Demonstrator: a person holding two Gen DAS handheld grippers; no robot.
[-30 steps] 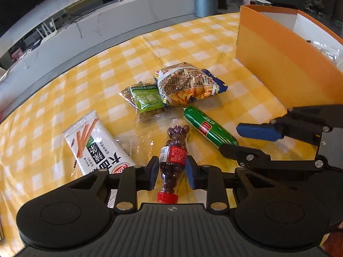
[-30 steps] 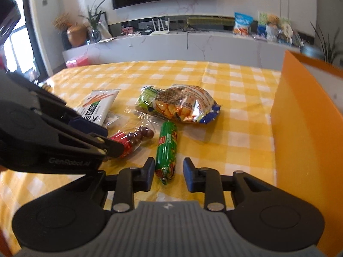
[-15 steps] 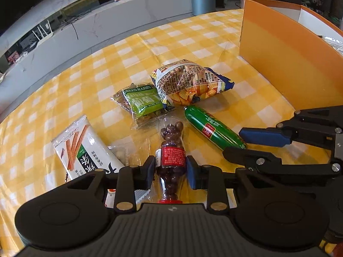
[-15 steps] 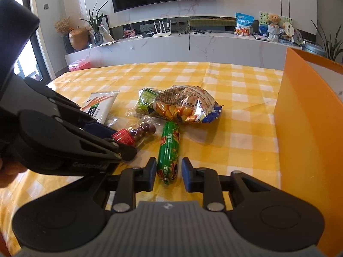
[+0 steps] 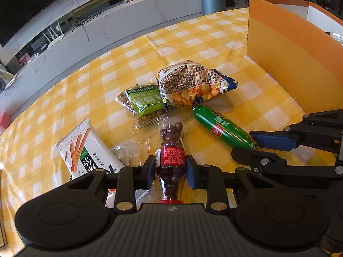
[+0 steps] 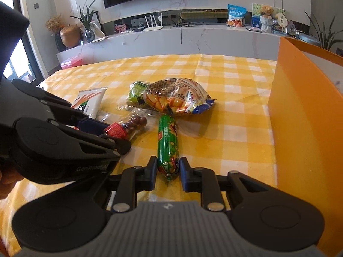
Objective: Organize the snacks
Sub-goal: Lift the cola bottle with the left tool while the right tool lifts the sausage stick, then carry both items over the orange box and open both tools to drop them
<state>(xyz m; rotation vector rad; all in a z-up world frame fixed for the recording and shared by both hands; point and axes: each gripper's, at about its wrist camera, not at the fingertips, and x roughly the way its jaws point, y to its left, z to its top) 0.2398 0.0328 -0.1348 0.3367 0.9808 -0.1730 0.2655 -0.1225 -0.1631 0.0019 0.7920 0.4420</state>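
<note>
My left gripper [image 5: 170,167] is shut on a small clear bottle of chocolate balls [image 5: 170,150] with a red label, which lies on the yellow checked tablecloth. My right gripper [image 6: 168,169] has its jaws around the near end of a green sausage stick [image 6: 167,143], close against it. The sausage also shows in the left wrist view [image 5: 223,127]. Behind lie a big chip bag [image 5: 193,85], a green raisin packet [image 5: 145,101] and a white biscuit-stick packet [image 5: 85,150].
A tall orange box [image 5: 289,49] with a white inside stands at the right, also in the right wrist view [image 6: 304,111]. A small clear wrapper [image 5: 120,154] lies beside the white packet. A marble counter runs behind the table.
Both grippers have moved forward and lower. The left jaws have closed onto the bottle. The right jaws have narrowed around the sausage's end.
</note>
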